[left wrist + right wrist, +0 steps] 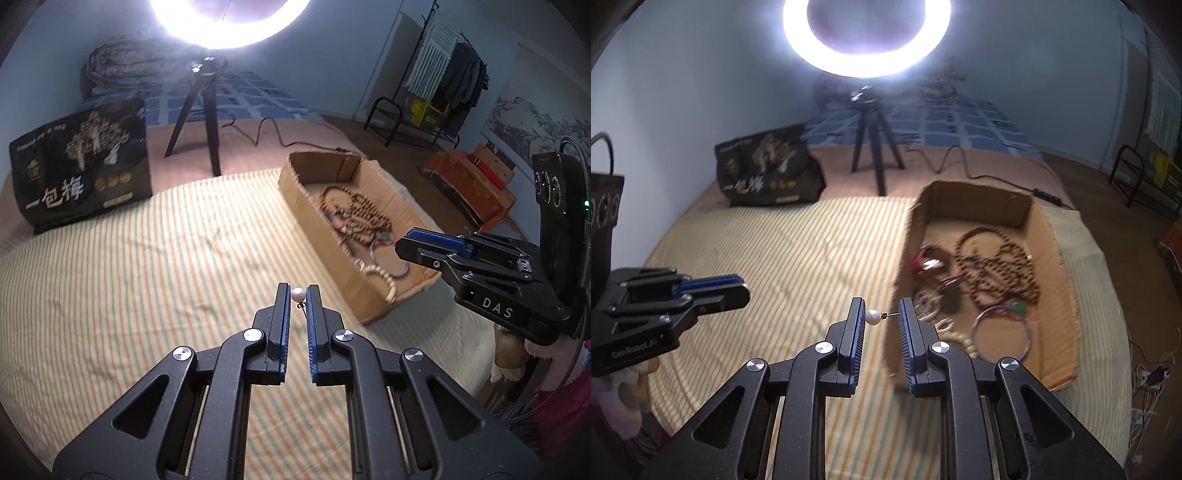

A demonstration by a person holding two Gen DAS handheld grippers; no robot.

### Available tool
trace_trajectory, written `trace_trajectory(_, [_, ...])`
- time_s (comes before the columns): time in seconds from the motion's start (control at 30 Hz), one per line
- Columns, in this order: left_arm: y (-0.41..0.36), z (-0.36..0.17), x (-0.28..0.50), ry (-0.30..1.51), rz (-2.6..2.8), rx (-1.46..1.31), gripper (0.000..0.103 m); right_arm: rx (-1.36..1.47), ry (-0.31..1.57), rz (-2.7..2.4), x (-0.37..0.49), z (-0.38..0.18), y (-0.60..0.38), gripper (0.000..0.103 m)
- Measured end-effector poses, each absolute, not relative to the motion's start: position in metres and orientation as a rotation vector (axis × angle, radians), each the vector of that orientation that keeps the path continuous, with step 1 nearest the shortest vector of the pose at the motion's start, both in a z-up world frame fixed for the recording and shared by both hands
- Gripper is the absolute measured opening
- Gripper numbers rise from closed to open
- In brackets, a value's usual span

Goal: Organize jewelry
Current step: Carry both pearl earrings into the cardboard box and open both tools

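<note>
My left gripper (297,291) is shut on a white pearl earring (298,295), pinched at the fingertips with its thin post hanging just below. My right gripper (882,307) is shut on a second pearl earring (873,316), which lies crosswise with the pearl against the left pad and the post against the right. Both grippers hover above the striped cloth (147,280), just left of an open cardboard box (306,199) (982,199). Inside the box lie brown bead necklaces (356,212) (1001,262), a thin bangle (1001,332) and other small pieces.
A ring light on a black tripod (207,122) stands behind the cloth, with a black printed bag (81,166) at the back left. A cable (960,166) runs behind the box. The bed's edge drops off to the right of the box, towards a clothes rack (443,85).
</note>
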State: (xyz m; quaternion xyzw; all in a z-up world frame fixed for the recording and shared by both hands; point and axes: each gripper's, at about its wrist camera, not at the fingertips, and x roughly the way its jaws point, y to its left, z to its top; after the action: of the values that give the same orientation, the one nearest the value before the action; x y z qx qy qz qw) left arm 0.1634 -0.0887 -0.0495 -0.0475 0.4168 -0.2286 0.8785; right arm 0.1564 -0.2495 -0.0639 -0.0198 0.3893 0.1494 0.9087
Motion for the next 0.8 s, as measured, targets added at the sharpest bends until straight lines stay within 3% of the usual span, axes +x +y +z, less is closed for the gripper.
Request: trace_trajectory(0.8, [-0.167, -0.041, 0.266, 0.814, -0.496, -0.128, 0.006, 0.045, 0.827, 0.183, 0.219, -0.067, -0.321, 0.017])
